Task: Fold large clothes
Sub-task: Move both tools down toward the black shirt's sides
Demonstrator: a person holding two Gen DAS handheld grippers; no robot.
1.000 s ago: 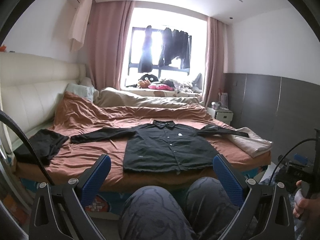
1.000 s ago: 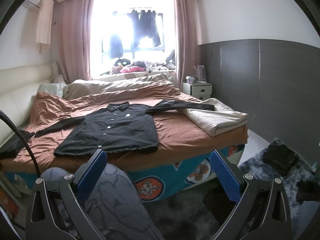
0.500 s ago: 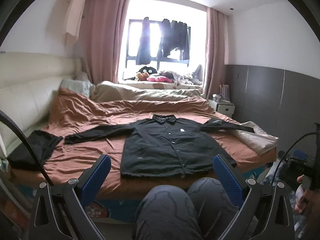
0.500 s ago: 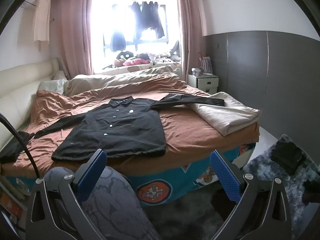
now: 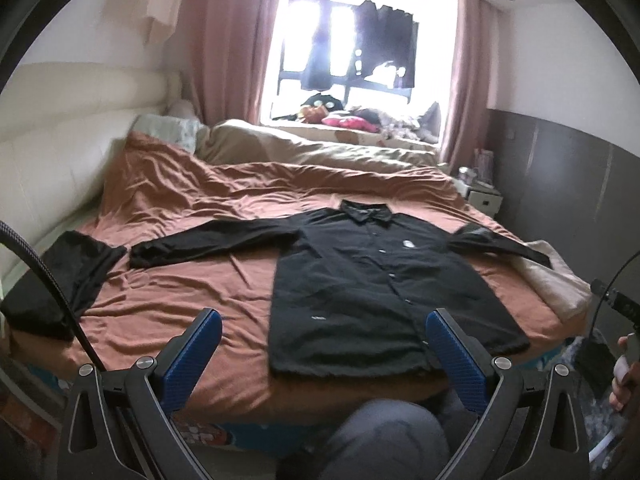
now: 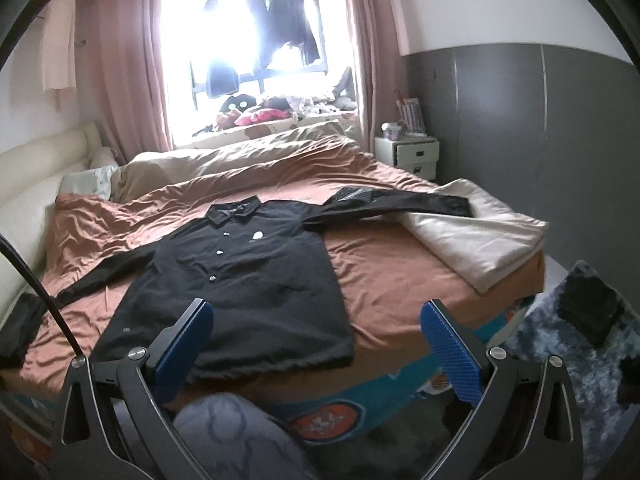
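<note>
Your black shirt [image 5: 360, 280] is lying flat and face up on the bed [image 5: 192, 280], buttoned, both sleeves stretched out to the sides, hem at the near edge. Your left tongs [image 5: 324, 344] and right tongs [image 6: 316, 340] are both spread wide with nothing in them, hovering short of the hem. There's a folded cream blanket [image 6: 480, 236] under the far sleeve cuff.

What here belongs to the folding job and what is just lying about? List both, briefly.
For the job:
- black shirt, spread flat on the bed
- left gripper, open
- right gripper, open

Lying about:
- cream blanket, under one sleeve end
- dark garment at the bed's left edge
- nightstand
- clothes hanging at the window
</note>
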